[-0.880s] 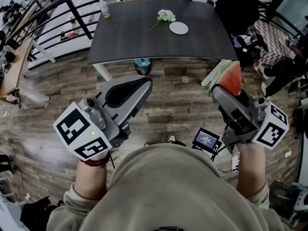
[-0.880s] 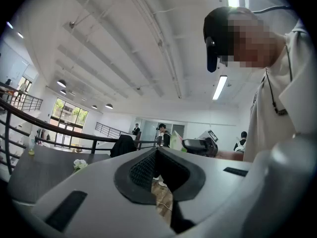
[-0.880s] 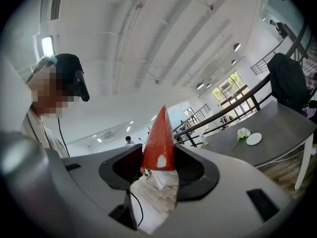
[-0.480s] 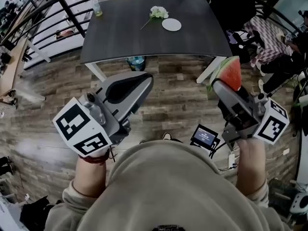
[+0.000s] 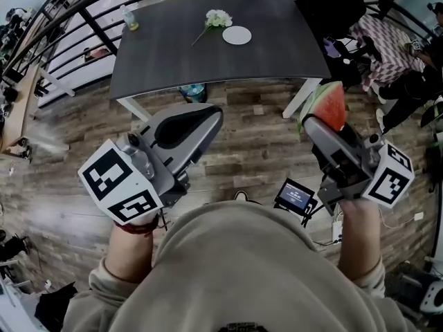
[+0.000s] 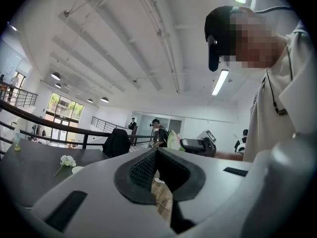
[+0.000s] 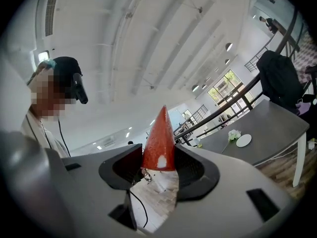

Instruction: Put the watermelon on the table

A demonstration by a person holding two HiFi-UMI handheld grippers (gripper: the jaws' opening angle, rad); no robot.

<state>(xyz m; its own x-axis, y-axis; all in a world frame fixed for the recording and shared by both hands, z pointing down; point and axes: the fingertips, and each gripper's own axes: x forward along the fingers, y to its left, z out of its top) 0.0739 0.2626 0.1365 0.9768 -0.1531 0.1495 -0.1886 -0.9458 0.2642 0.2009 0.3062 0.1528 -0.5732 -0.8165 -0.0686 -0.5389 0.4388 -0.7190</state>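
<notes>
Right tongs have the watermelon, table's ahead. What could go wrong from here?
1. The right tongs pinch only one end of the watermelon slice. Most of the wedge sticks out past them, so it may tilt or slip in transit.
2. The table lies across wood floor, so a drop would land there.
3. A plate and flower sit on the table's far side, and setting down there risks knocking them.
</notes>
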